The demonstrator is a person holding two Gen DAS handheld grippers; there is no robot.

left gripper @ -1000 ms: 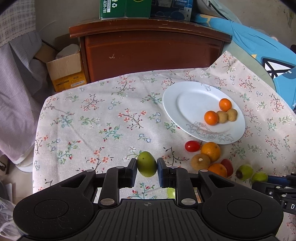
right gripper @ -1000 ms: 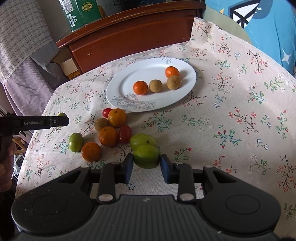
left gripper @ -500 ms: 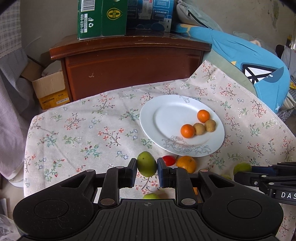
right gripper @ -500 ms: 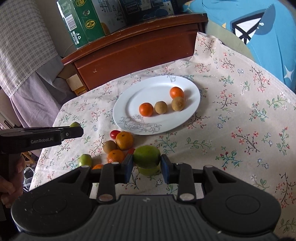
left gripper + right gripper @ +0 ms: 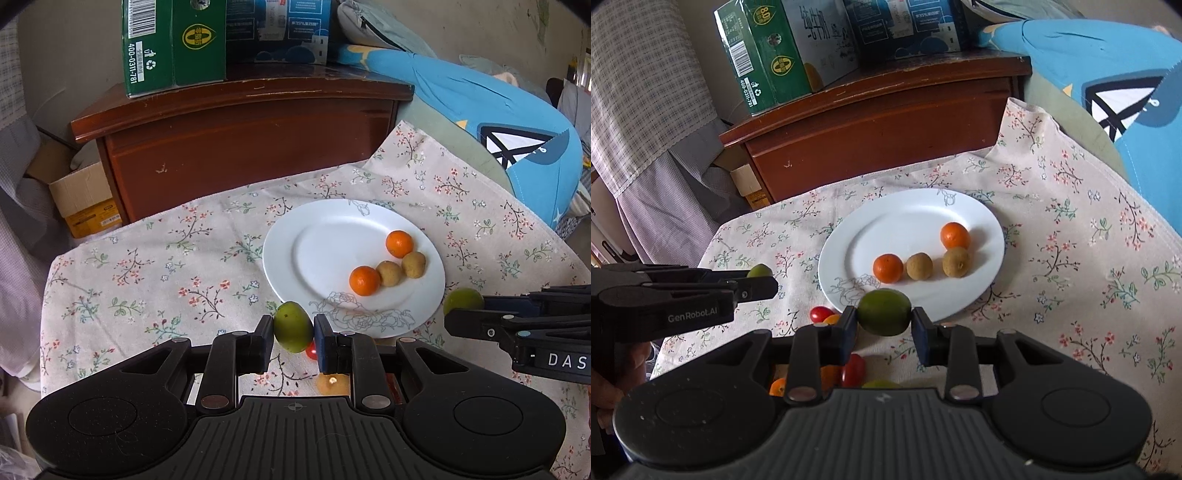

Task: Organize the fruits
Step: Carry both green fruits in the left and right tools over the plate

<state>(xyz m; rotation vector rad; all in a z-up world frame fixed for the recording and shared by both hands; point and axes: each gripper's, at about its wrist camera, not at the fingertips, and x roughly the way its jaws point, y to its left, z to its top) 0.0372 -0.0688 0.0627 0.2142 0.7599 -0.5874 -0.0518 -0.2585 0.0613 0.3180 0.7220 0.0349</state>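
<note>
My left gripper (image 5: 293, 332) is shut on a green fruit (image 5: 293, 326) and holds it above the cloth, just short of the near-left rim of the white plate (image 5: 321, 240). My right gripper (image 5: 884, 321) is shut on a second green fruit (image 5: 884, 312), held over the near rim of the plate (image 5: 849, 251). The plate carries two oranges (image 5: 888, 267) and two brown fruits (image 5: 919, 266). Loose red tomatoes (image 5: 820, 314) and oranges lie on the cloth below the grippers, partly hidden. The right gripper also shows in the left wrist view (image 5: 465, 314).
The table wears a floral cloth (image 5: 147, 266). A brown wooden cabinet (image 5: 240, 140) with a green carton (image 5: 173, 44) stands behind it. A cardboard box (image 5: 85, 203) sits at the back left. A blue cushion (image 5: 517, 122) lies at the right.
Both grippers have risen with their green fruits and moved forward toward the plate. The loose fruit pile has dropped below and behind the fingers.
</note>
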